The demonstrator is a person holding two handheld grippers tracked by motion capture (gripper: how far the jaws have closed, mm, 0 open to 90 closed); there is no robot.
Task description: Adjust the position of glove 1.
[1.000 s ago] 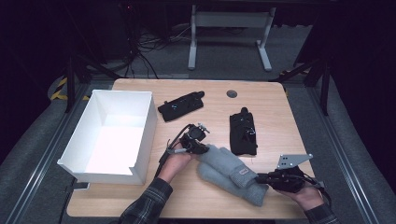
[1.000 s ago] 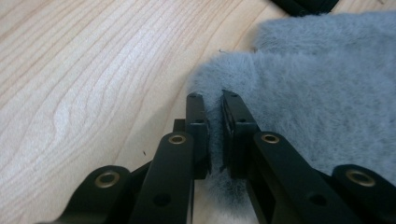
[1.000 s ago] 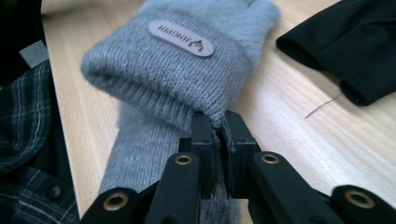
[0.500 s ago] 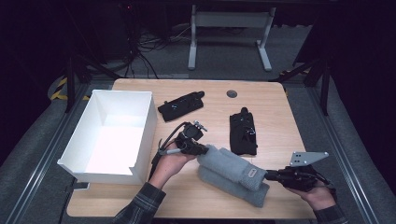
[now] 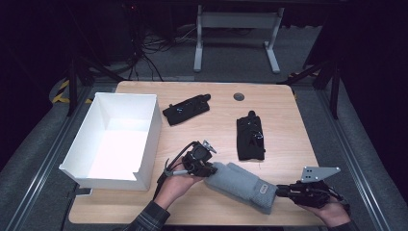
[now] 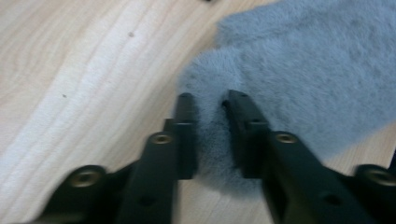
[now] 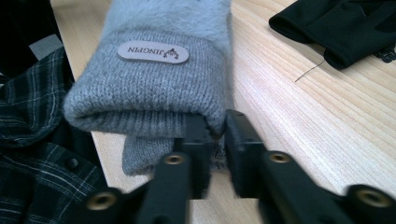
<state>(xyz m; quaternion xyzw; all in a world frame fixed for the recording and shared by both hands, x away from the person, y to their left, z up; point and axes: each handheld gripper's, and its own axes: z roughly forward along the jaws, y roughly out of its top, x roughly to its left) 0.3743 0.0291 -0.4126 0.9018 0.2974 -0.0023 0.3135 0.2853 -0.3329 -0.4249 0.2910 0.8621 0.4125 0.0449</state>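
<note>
At the near edge of the counter (image 5: 288,125), the person's two hands come in low from below, each carrying a gripper aimed inward at the grey fluffy glove (image 5: 239,185) lying flat between them. The left gripper (image 5: 208,169) rests level over the wood, its hand cupped under it, and meets the glove's fuzzy finger end. In the left gripper view its jaws have just been opening: they stand slightly apart, astride a tuft of the grey pile, no longer pinching it. The right gripper (image 5: 281,190) lies nearly level, pointing left at the glove's knitted cuff (image 7: 154,100). Its jaws have just been opening too; a corner of the cuff sits in the narrow gap, loosely. Two black gloves (image 5: 250,138) lie farther back, and a white box (image 5: 149,130) stands at the left.
</note>
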